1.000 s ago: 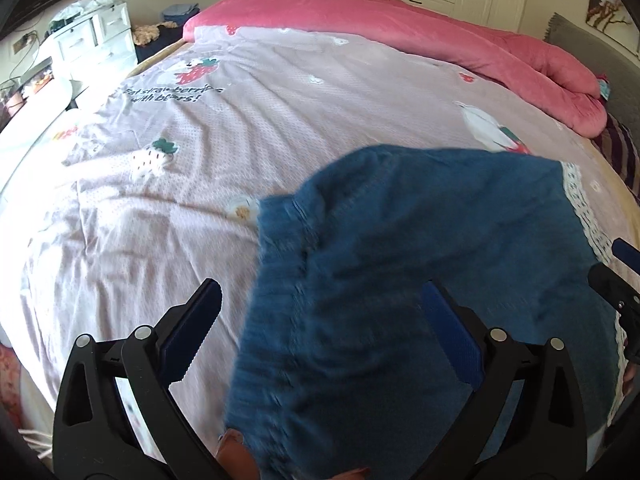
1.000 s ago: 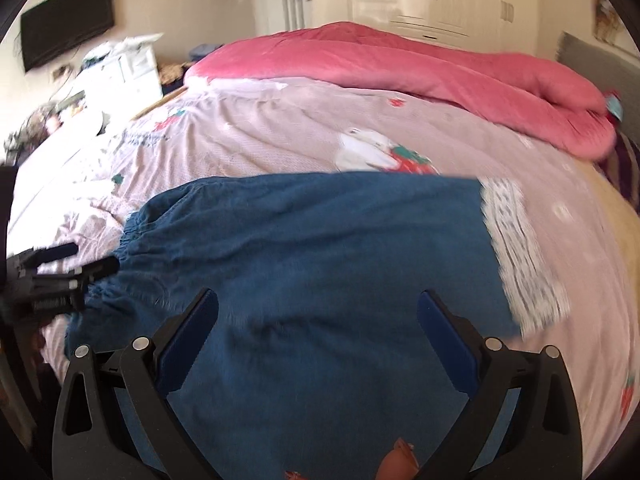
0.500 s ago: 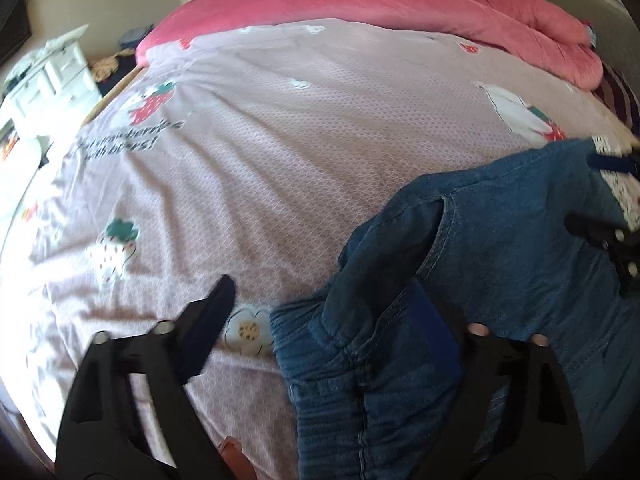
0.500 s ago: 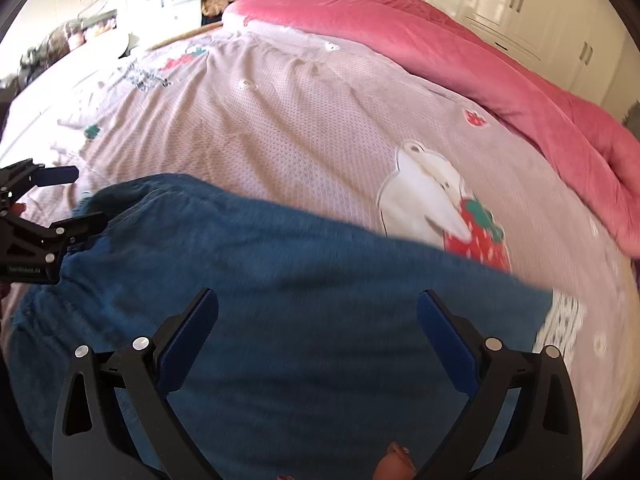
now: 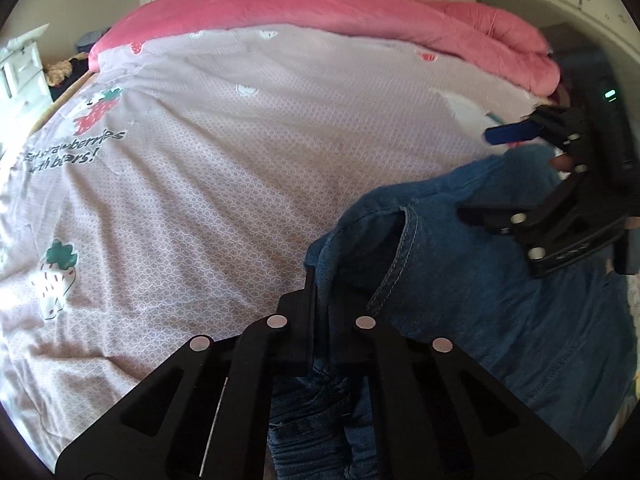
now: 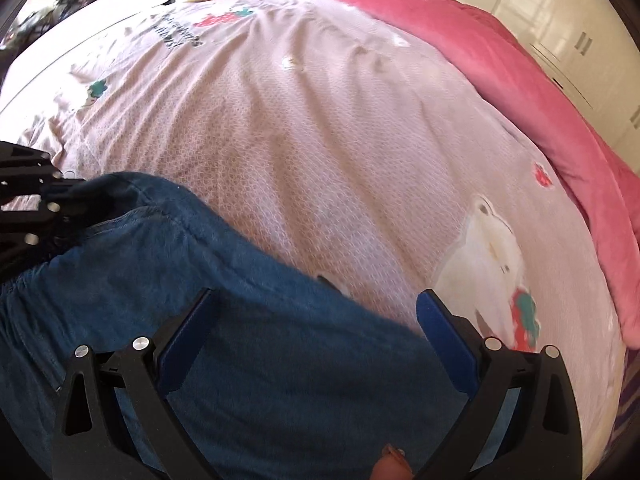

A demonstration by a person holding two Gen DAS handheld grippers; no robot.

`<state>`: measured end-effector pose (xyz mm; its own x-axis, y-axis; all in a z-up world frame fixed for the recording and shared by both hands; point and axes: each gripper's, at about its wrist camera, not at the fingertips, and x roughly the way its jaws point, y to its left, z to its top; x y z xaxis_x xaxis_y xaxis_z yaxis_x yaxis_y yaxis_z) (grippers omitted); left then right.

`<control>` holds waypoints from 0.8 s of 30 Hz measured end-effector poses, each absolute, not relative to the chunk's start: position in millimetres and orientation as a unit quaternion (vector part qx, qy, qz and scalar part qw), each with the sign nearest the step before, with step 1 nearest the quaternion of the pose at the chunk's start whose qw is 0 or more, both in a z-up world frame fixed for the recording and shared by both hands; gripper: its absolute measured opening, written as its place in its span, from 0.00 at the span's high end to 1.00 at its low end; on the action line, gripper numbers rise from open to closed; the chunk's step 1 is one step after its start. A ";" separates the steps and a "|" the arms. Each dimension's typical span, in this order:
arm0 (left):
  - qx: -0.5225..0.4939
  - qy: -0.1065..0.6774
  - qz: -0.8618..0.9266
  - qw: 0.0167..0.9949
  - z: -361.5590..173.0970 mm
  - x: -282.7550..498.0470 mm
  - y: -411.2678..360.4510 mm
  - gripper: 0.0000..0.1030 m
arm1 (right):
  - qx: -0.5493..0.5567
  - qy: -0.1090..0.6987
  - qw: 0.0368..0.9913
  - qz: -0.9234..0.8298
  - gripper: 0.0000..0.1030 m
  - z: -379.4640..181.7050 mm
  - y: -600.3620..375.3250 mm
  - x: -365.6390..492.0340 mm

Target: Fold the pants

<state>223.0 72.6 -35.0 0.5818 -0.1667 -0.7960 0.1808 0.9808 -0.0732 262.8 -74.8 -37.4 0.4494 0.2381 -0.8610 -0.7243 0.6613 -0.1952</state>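
Blue denim pants [image 5: 480, 300] with a gathered elastic waistband lay on the pale pink printed bedsheet [image 5: 240, 160], near the edge closest to me. My left gripper [image 5: 320, 308] was closed on the fabric at the waistband end, its two black fingers pressed together with denim pinched between them; I judged this hold was meant to anchor or lift that corner for a fold. My right gripper [image 6: 316, 328] hung over the leg portion with its blue-padded fingers [image 6: 184, 336] spread wide and nothing between them, seemingly positioned to take a second hold. In the left view it appeared beside the far edge of the cloth. A rolled pink quilt [image 5: 360, 12] lay along the far side of the bed, well apart from the pants. No fold was yet completed, by my judgement. The hem end could not be seen.
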 end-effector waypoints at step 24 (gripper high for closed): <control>-0.013 0.355 -0.168 0.919 33.6 108.4 64.6 1.00 | -0.177 0.381 0.829 0.370 0.96 37.4 -128.9 101.2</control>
<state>108.4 64.6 33.6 0.6911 -0.3174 -0.6494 0.2991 0.9435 -0.1427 101.2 -128.9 37.4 0.4368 0.4782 -0.7619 -0.7477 0.6640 -0.0119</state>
